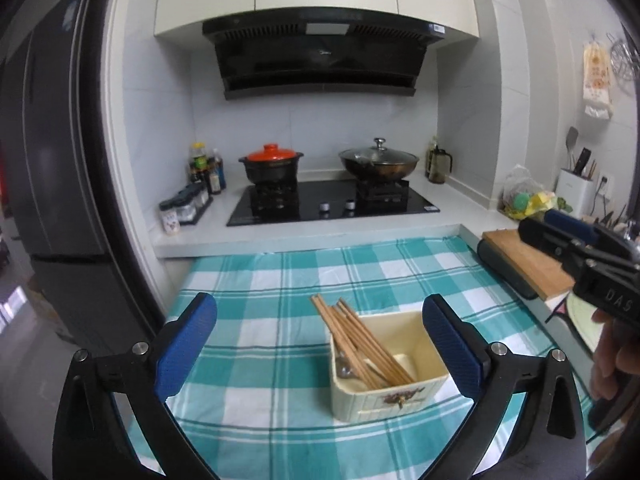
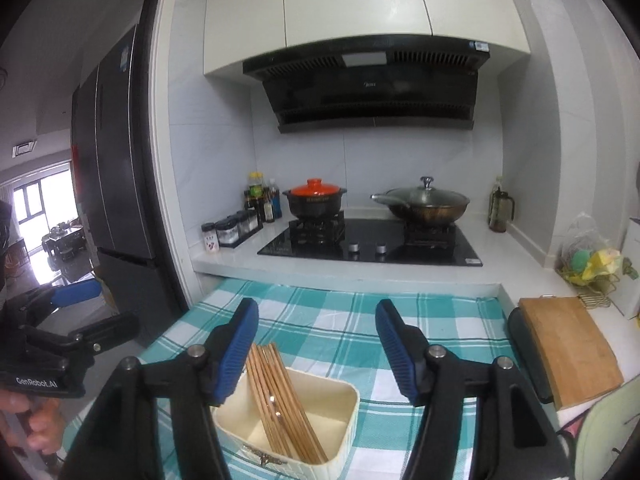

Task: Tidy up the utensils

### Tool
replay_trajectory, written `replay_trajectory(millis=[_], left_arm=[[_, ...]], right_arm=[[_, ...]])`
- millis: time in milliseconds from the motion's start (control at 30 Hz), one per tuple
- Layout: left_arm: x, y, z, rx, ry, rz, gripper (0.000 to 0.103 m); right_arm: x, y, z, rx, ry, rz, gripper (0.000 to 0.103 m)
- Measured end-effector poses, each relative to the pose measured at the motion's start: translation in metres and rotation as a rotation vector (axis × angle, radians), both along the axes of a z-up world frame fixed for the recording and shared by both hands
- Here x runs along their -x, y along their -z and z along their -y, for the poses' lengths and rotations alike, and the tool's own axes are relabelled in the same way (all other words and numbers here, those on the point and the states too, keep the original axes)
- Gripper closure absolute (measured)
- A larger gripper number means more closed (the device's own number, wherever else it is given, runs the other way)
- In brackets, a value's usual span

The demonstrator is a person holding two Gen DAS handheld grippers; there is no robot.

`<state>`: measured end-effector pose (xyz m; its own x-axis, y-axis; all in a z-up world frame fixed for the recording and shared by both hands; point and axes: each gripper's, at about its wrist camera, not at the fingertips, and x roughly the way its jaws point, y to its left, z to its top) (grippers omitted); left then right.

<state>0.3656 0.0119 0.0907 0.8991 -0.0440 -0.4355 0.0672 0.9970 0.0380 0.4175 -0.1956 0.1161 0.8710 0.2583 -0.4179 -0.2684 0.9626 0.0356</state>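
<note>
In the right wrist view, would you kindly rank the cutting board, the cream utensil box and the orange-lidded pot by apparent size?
Largest to smallest as they appear:
1. Cream utensil box
2. Cutting board, looking close to the box, so that order is unsure
3. Orange-lidded pot, which stands farther from the camera, so its true size is uncertain

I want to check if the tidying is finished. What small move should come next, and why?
Probably draw both grippers back. The chopsticks already lean inside the cream holder, and the left gripper and right gripper stand open, holding nothing.
</note>
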Motion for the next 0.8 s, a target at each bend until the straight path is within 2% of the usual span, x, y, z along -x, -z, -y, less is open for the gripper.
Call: replay_trajectory(millis=[33, 100, 167, 233, 300, 367, 567, 800], left_arm=[[0.014, 0.001, 0.002, -0.013, -0.014, 0.002, 0.000], [0.041, 0.006, 0.003, -0.014, -0.039, 0.019, 0.000], [0.072, 0.013, 0.001, 0.017, -0.065, 0.075, 0.000], [0.098, 0.018, -0.002, 0.069, -0.086, 0.095, 0.000], [0.116, 0.024, -0.006, 0.121, -0.085, 0.070, 0.000], [0.130, 0.029, -0.007, 0.140, -0.104, 0.051, 0.000], [0.157, 0.032, -0.004, 0.079, -0.142, -0.005, 0.000], [0.179, 0.028, -0.003, 0.017, -0.167, 0.004, 0.000]], right_arm=[[0.015, -0.006, 0.002, 0.005, 0.014, 0.016, 0.034], [0.044, -0.016, 0.005, 0.014, 0.040, 0.041, 0.022], [0.075, -0.022, 0.008, 0.024, 0.068, 0.061, 0.018], [0.104, -0.023, 0.009, 0.030, 0.090, 0.078, 0.017], [0.131, -0.021, 0.009, 0.037, 0.101, 0.080, 0.015], [0.155, -0.017, 0.008, 0.040, 0.098, 0.077, 0.013], [0.211, -0.004, -0.003, 0.092, 0.099, 0.072, 0.011], [0.240, -0.001, -0.013, 0.110, 0.114, 0.057, 0.011]])
